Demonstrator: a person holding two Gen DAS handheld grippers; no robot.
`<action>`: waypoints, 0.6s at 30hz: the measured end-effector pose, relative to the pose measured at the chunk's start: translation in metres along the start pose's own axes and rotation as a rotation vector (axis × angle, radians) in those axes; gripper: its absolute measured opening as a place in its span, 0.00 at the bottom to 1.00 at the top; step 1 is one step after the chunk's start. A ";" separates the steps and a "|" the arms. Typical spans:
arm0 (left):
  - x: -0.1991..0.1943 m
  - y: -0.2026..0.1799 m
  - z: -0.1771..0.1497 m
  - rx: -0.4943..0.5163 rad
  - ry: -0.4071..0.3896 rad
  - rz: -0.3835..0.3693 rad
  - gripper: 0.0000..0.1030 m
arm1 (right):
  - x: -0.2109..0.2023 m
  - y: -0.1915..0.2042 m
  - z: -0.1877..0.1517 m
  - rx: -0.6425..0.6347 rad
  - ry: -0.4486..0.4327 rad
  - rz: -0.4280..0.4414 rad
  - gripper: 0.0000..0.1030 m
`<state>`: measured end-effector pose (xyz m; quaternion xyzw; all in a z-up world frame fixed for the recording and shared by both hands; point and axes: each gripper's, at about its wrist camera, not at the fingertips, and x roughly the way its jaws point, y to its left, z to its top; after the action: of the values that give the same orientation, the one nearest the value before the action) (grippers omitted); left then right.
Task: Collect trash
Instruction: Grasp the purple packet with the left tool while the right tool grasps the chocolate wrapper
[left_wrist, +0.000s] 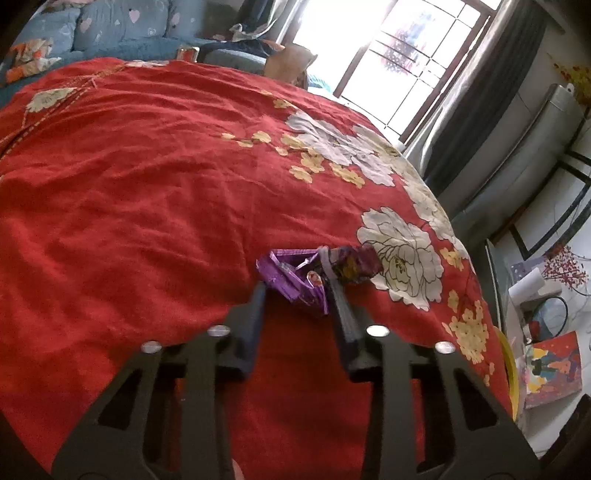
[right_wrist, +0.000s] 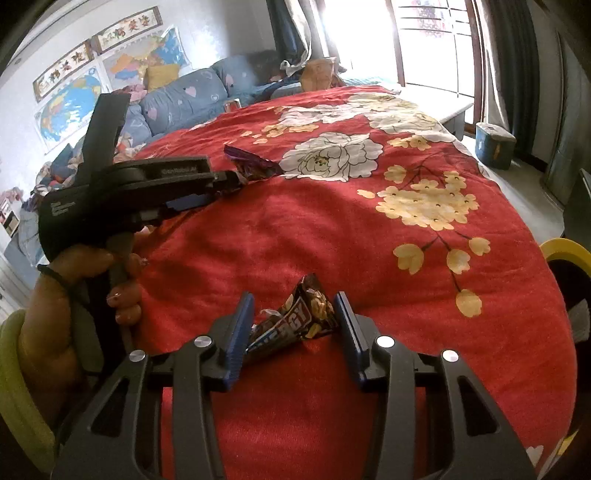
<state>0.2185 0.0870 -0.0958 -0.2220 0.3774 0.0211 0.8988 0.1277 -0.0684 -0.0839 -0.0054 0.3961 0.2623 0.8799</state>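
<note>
brown wrapper (right_wrist: 295, 317) sits btwn open right tongs (right_wrist: 295, 314); purple wrapper (left_wrist: 295, 280) btwn open left tongs (left_wrist: 295, 288).

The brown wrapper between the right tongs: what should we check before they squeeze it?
1. Brown snack wrapper sits between the right tongs: ok.
2. Right tongs open around it: ok.
3. Wrapper lies free on the red bedspread: ok.
4. Left tongs have the purple wrapper between them: ok.
5. Left tongs gripping it firmly: cannot tell.
6. Yellow bin close by: ok.
</note>
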 end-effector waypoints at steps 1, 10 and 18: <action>0.000 -0.001 -0.001 0.000 0.003 -0.002 0.16 | 0.000 0.000 0.000 0.000 -0.001 -0.001 0.40; -0.008 -0.006 -0.004 0.025 -0.029 -0.038 0.13 | -0.003 -0.001 -0.001 0.003 -0.013 0.006 0.24; -0.027 -0.028 -0.012 0.123 -0.072 -0.056 0.12 | -0.014 -0.014 -0.001 0.040 -0.041 -0.007 0.22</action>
<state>0.1974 0.0599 -0.0738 -0.1759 0.3390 -0.0191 0.9240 0.1254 -0.0870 -0.0774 0.0162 0.3831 0.2512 0.8887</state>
